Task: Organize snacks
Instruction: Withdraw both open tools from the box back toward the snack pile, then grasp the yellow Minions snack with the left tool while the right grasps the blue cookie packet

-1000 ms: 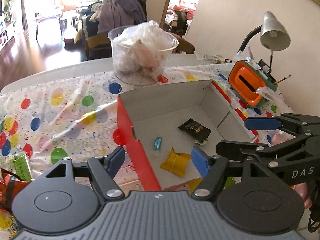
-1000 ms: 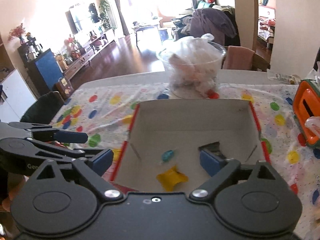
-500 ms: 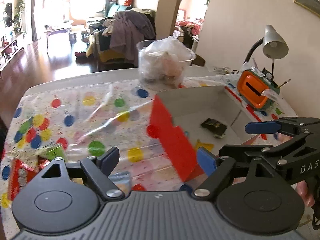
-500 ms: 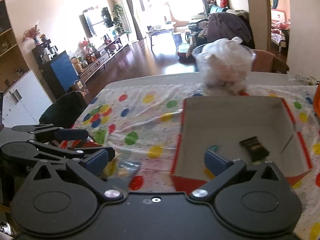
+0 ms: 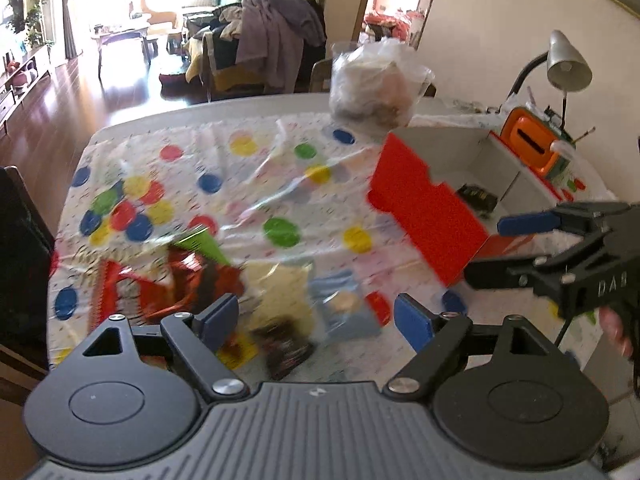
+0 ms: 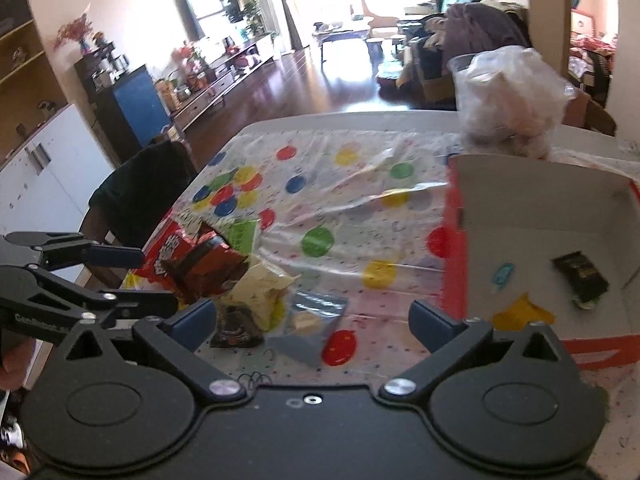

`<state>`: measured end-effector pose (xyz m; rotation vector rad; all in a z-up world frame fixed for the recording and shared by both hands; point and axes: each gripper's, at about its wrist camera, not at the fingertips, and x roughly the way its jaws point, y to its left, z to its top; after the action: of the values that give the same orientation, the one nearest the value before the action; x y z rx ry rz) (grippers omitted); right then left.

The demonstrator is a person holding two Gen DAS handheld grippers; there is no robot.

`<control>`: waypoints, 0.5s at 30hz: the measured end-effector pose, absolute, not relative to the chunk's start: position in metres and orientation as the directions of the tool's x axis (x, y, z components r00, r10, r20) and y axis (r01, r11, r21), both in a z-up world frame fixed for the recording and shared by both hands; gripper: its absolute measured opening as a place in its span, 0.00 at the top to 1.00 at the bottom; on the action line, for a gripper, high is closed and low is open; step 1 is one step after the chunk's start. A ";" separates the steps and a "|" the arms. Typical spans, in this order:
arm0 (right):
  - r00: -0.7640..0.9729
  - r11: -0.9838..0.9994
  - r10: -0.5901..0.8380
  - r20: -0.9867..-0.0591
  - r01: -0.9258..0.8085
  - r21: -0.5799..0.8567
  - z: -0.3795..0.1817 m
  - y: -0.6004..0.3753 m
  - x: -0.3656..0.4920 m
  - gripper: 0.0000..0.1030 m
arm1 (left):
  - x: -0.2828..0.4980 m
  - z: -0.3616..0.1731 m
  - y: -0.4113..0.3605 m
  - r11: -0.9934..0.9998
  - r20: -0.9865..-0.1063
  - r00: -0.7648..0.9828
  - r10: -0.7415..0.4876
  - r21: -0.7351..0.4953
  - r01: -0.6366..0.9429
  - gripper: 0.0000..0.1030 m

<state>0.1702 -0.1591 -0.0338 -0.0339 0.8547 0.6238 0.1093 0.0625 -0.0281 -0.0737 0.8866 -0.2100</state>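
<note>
Below the left claw (image 5: 316,318), spread wide and empty, loose snacks (image 5: 276,300) lie unsorted on the table (image 5: 224,104). From the right view, the right claw (image 6: 310,320) gapes empty; the box (image 6: 540,208) holds three pieces.

The white surface (image 5: 132,128) wears a clear, polka-dotted cover (image 5: 256,176). On it lie a heap of snack packets (image 6: 224,264) at the near left, a red-walled cardboard box (image 6: 452,248) to the right — and behind that a bag-lined clear tub (image 6: 508,104).
</note>
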 end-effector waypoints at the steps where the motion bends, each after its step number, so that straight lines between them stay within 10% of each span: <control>1: 0.482 0.816 0.502 -0.718 -0.539 0.209 -0.037 -0.153 0.171 0.00 | 0.107 -0.031 0.069 0.976 -0.765 0.606 -0.217 -0.148 0.162 0.17; 15: 0.425 0.852 0.367 -0.827 -0.510 0.116 -0.108 -0.095 0.193 0.08 | 0.109 -0.101 0.126 0.959 -0.874 0.448 -0.187 -0.063 0.277 0.17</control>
<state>0.1927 -0.0945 -0.1077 -0.1618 0.9897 0.5514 0.1087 0.1265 -0.1010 0.0936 1.0688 -0.2876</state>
